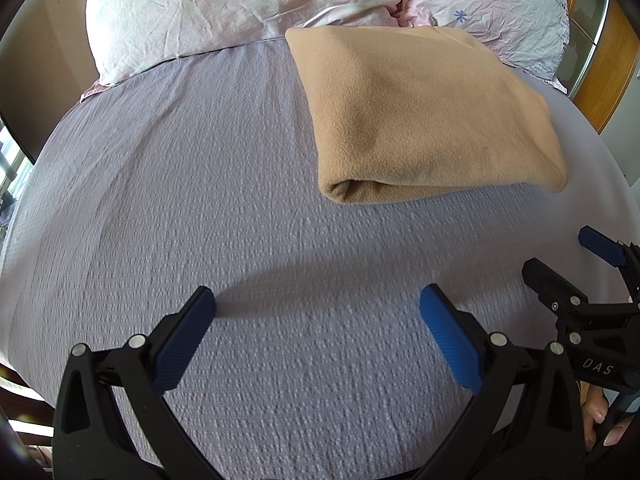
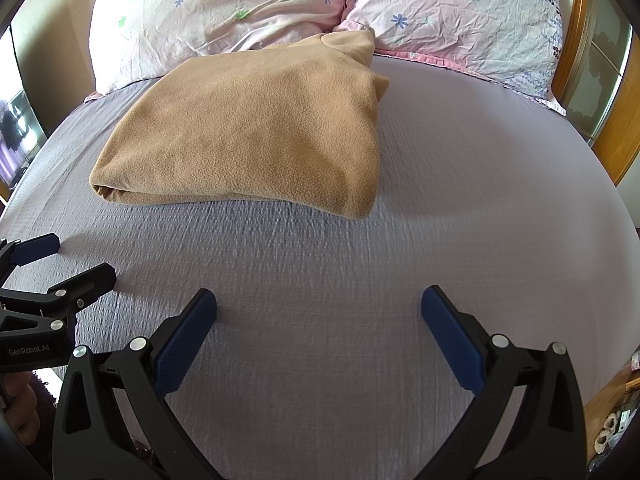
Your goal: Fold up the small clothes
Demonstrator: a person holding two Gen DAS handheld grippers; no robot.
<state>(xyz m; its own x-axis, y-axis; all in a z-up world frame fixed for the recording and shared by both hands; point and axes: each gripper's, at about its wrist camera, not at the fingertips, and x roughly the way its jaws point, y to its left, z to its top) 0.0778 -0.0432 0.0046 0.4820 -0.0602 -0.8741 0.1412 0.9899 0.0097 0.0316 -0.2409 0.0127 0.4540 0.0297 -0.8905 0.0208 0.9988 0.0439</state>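
Note:
A tan fleece garment [image 1: 424, 116] lies folded into a thick rectangle on the lilac bed sheet [image 1: 180, 200], its far end against the pillows. In the right wrist view the garment [image 2: 256, 132] sits ahead and to the left. My left gripper [image 1: 318, 312] is open and empty, hovering over bare sheet short of the garment's near fold. My right gripper [image 2: 319, 312] is open and empty, also over bare sheet [image 2: 460, 200]. Each gripper shows at the edge of the other's view: the right one [image 1: 568, 264] and the left one [image 2: 76, 260].
Two pink floral pillows [image 1: 240, 4] [image 2: 452, 16] lie across the head of the bed. A wooden headboard and frame [image 2: 616, 120] run along the right side. A window [image 2: 16, 128] is at the far left. Small items [image 2: 612, 424] sit beside the bed at lower right.

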